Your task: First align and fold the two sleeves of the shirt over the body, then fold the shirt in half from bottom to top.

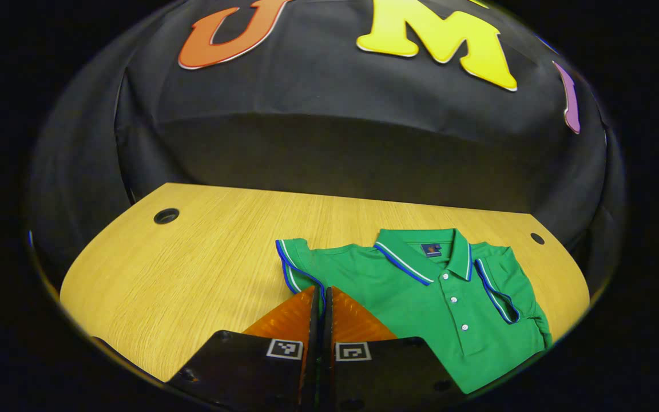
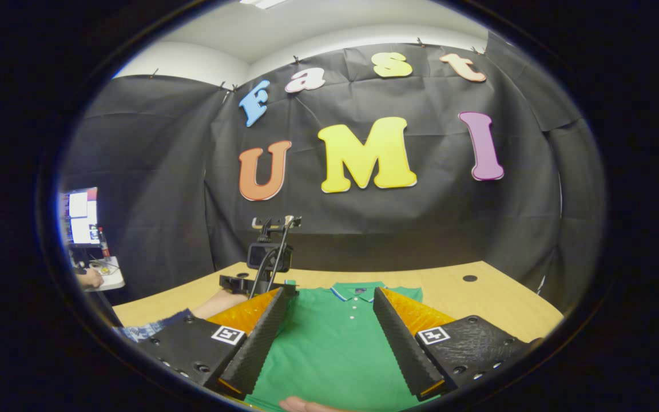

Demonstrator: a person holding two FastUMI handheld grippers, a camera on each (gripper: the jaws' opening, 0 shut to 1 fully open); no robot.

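Left gripper view: the green knit polo shirt (image 1: 449, 297) lies flat on the wood-grain bench (image 1: 192, 269), right sleeve (image 1: 507, 286) folded inward. The left hand-held gripper (image 1: 324, 309) has its ribbed fingers pressed together at the striped left sleeve (image 1: 295, 263) hem.

Right gripper view: the right hand-held gripper (image 2: 329, 326) is spread wide above the shirt body (image 2: 335, 349).

Both views face the wall, sharing the shirt (image 1: 421, 286) (image 2: 335, 337); left nearer.
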